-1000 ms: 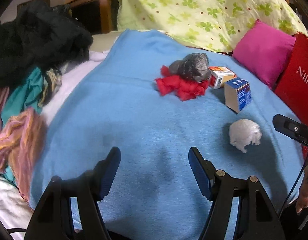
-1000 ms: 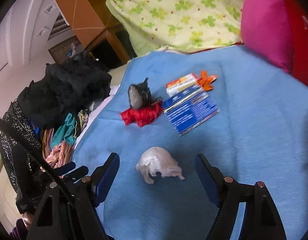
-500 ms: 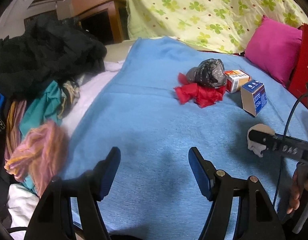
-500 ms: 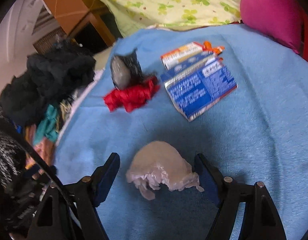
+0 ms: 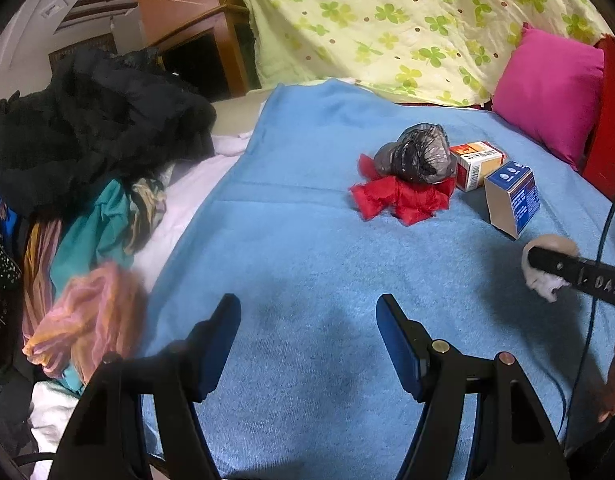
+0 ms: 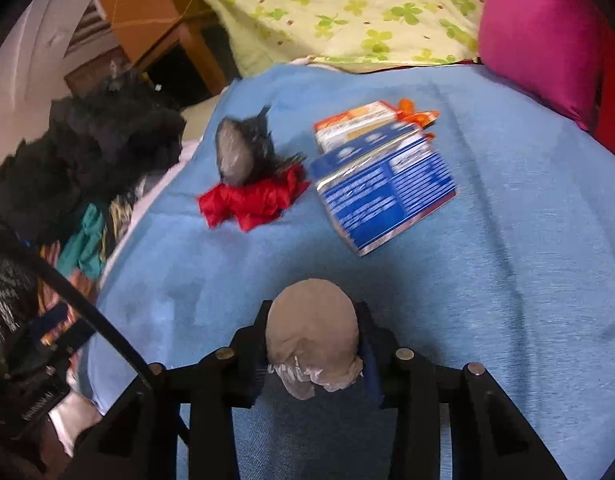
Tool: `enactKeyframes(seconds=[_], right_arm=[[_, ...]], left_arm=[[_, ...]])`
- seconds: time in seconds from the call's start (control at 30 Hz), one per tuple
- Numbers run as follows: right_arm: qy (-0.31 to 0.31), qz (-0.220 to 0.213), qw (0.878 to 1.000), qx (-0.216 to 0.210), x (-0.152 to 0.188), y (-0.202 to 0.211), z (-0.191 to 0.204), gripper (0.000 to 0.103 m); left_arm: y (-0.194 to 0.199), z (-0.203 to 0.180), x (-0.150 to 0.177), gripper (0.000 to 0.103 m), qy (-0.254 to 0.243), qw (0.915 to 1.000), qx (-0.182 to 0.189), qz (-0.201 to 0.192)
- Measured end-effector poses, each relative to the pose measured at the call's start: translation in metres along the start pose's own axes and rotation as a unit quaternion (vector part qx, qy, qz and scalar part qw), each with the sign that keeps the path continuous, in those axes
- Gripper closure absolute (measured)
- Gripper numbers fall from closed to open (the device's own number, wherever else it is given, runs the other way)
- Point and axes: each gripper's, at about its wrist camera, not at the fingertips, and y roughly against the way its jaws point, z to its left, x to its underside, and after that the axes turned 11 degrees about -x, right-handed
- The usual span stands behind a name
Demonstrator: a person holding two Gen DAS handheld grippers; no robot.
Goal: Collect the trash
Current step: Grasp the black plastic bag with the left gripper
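Right claw (image 6: 313,354) clamps the wad (image 6: 313,330) near the blue box (image 6: 383,194) for removal; left claw (image 5: 307,344) waits, spread apart.

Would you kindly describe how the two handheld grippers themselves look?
Both the left gripper and the right gripper have black plastic linkage frames with round metal pivot pins and blue fingers. A thin blue cable runs beside the right one, whose black finger bears pale lettering.
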Motion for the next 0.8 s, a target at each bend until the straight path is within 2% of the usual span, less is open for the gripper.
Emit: enactKeyframes(seconds=[0.33,0.6,0.8], right_arm=[[-0.025,-0.020,0.999,-0.016,-0.011,0.023,-0.011,0.062],[-0.059,-0.023,0.998,-0.019,-0.015,0.035,-0.033,0.062],[-0.077,-0.032,0.996,-0.020,-0.018,0.047,-0.048,0.062]], left_arm=[[-0.004,-0.020,-0.018,0.032,-0.023,0.9997,0.004,-0.011],[-0.011,-0.047,-0.051,0.032,-0.057,0.9976,-0.005,-0.039],[-0.033,-0.061,-0.088,0.031,-0.058,0.9973,0.038,-0.024]])
